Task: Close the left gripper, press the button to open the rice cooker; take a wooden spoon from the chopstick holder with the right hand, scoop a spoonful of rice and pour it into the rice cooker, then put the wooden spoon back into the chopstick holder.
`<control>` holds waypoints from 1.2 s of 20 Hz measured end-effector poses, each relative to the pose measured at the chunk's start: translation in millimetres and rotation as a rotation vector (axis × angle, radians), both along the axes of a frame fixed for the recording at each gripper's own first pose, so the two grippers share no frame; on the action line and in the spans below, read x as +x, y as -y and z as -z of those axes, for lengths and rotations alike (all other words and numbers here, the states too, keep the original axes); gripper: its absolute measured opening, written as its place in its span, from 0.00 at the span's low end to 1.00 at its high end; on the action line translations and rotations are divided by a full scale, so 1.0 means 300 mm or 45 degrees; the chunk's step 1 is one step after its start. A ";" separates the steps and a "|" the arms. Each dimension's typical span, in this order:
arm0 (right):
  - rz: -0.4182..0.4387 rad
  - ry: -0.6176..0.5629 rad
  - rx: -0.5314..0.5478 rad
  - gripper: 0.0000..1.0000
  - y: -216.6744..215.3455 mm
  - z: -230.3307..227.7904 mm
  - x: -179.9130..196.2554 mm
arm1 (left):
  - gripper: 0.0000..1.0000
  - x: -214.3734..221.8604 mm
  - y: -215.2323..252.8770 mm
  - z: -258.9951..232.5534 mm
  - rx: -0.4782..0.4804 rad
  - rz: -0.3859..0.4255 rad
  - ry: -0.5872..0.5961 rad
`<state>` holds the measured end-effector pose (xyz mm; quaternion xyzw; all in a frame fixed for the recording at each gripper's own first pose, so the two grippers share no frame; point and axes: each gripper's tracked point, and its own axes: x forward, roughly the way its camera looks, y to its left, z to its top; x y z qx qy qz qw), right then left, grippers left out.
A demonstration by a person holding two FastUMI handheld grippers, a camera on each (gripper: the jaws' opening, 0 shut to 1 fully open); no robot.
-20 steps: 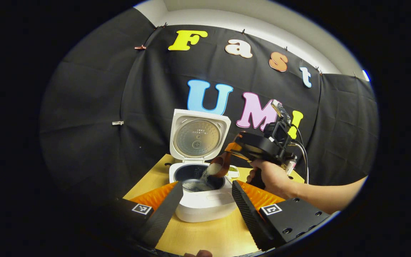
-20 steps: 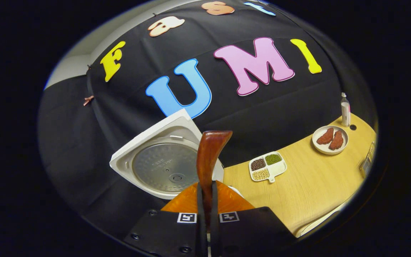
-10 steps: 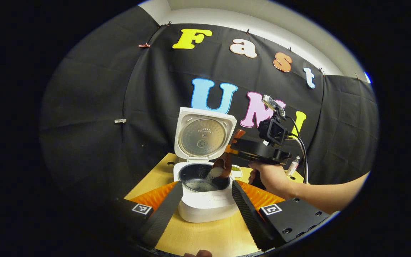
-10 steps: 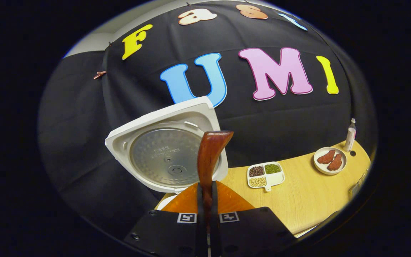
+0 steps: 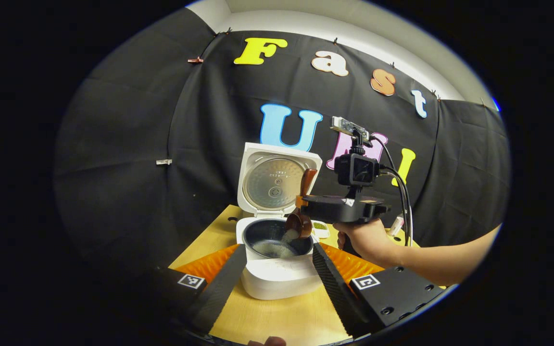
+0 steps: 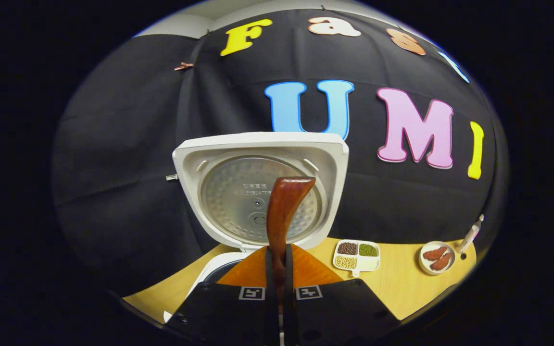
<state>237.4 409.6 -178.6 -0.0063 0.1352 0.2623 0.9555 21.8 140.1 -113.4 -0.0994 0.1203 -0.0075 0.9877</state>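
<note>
Below right hand-held gripper (image 6: 277, 300), clamped on wooden spoon (image 6: 282, 211) (handle up), bowl over rice cooker (image 5: 279, 269); left hand-held gripper (image 5: 277, 278) open w/ nothing.

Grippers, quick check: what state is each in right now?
Left gripper: fingers open, holding nothing, either side of the rice cooker.
Right gripper: fingers closed on the wooden spoon over the cooker.

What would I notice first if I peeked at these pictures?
Probably the white rice cooker in the middle of the wooden table, with its lid standing wide open. Right over its dark pot, the right gripper pinches a brown wooden spoon tipped down, with rice already in the pot. Off to the right sits a little tray of beans.
</note>
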 end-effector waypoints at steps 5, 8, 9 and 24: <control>-0.190 0.182 -0.207 0.08 -0.077 -0.038 -0.063 | 0.95 0.000 0.006 0.004 0.014 0.017 0.013; -0.310 0.309 -0.350 0.08 -0.130 -0.057 -0.110 | 0.95 0.001 0.006 0.007 0.017 0.019 0.012; -0.344 0.345 -0.392 0.08 -0.141 -0.056 -0.127 | 0.95 -0.001 0.004 0.006 0.020 0.017 0.011; -0.372 0.318 -0.382 0.08 -0.137 -0.068 -0.156 | 0.96 -0.081 -0.024 0.011 0.044 -0.026 0.005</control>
